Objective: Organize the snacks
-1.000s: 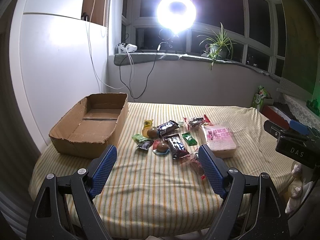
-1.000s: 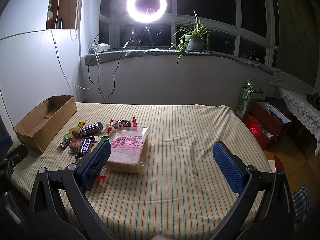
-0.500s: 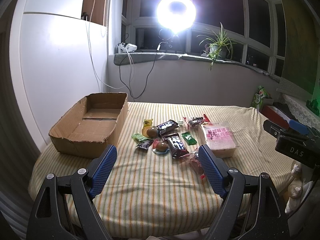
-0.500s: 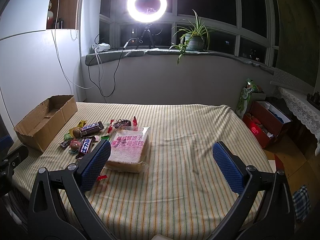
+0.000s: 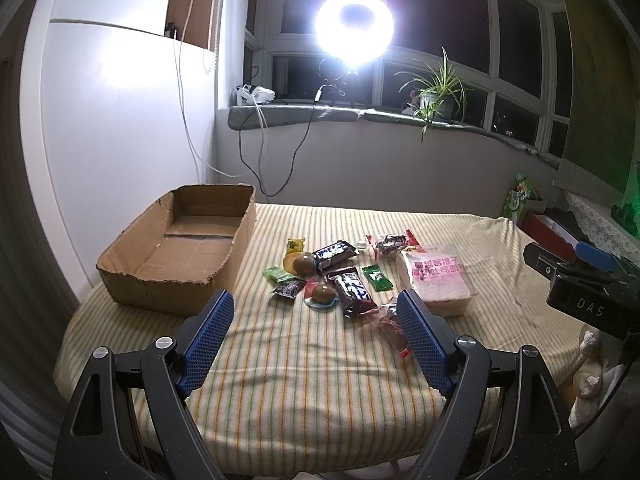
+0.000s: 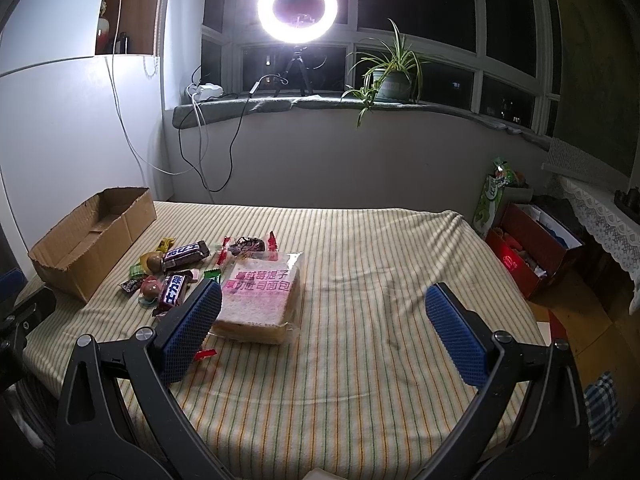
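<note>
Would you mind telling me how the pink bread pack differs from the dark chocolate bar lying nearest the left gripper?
The bread pack is broad, blocky and pale with pink lettering; the chocolate bar is slim, flat and dark with white lettering. The bread pack's wrapper is clear, showing the slices, while the chocolate bar's wrapper is opaque. Both lie wrapped on the striped cloth, outside the cardboard box.

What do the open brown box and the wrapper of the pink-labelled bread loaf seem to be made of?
The open brown box looks like matte corrugated cardboard: its rim is torn and ragged. The pink-labelled bread loaf seems wrapped in thin clear plastic film, glossy, with the bread showing through.
</note>
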`<state>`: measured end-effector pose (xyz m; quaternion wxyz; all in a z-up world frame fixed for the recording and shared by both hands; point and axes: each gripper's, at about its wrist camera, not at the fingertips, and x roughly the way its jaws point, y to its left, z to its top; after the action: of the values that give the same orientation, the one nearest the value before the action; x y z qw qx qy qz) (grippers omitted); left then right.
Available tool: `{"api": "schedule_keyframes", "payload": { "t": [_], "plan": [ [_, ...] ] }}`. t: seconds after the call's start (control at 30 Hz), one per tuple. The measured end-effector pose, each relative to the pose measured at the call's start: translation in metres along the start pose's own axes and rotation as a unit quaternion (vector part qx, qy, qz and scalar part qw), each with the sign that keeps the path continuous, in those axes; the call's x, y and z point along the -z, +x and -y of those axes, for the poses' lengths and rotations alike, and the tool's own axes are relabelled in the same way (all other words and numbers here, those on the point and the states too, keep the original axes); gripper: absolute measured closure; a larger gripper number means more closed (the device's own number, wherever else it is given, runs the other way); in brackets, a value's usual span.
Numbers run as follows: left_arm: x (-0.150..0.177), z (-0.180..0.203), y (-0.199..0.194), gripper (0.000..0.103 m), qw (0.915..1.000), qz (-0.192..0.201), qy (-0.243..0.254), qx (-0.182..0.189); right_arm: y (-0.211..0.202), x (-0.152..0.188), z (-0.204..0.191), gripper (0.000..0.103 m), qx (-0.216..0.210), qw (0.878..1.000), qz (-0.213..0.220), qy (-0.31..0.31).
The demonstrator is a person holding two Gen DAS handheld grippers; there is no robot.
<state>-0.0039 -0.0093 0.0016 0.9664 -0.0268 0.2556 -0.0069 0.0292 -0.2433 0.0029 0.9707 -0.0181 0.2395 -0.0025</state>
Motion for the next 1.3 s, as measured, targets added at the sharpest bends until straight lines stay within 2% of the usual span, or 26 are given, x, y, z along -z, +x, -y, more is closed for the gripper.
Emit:
{"api": "schedule_keyframes", "payload": {
  "t": [0.53,0.73,0.87,1.03,1.13,1.23,1.3],
  "plan": [
    [0.003,-0.004,0.015,0.019,0.9997,-0.017,-0.012,0.015,0.015,0.004,-0.009,0.000,-0.001,1.000,-0.018,-0.015],
    [0.011,-0.005,0.029,0.021,0.9983,-0.042,-0.022,0.035,0.028,0.006,-0.005,0.000,-0.029,0.999,-0.035,-0.020],
    [0.014,-0.004,0.035,0.021,0.9966,-0.057,-0.030,0.051,0.040,0.009,-0.002,0.010,-0.062,0.996,-0.060,-0.024],
    [0.017,-0.001,0.041,0.021,0.9950,-0.068,-0.034,0.065,0.052,0.011,0.003,0.011,-0.096,0.992,-0.083,-0.006],
    [0.014,0.002,0.047,0.027,0.9928,-0.077,-0.037,0.084,0.058,0.010,0.006,0.011,-0.112,0.989,-0.092,0.003],
    [0.008,0.008,0.055,0.032,0.9907,-0.082,-0.031,0.104,0.068,0.008,0.010,0.017,-0.133,0.985,-0.110,0.019],
    [0.002,0.010,0.063,0.034,0.9866,-0.091,-0.035,0.131,0.074,0.007,0.013,0.021,-0.148,0.981,-0.122,0.029]
  ]
}}
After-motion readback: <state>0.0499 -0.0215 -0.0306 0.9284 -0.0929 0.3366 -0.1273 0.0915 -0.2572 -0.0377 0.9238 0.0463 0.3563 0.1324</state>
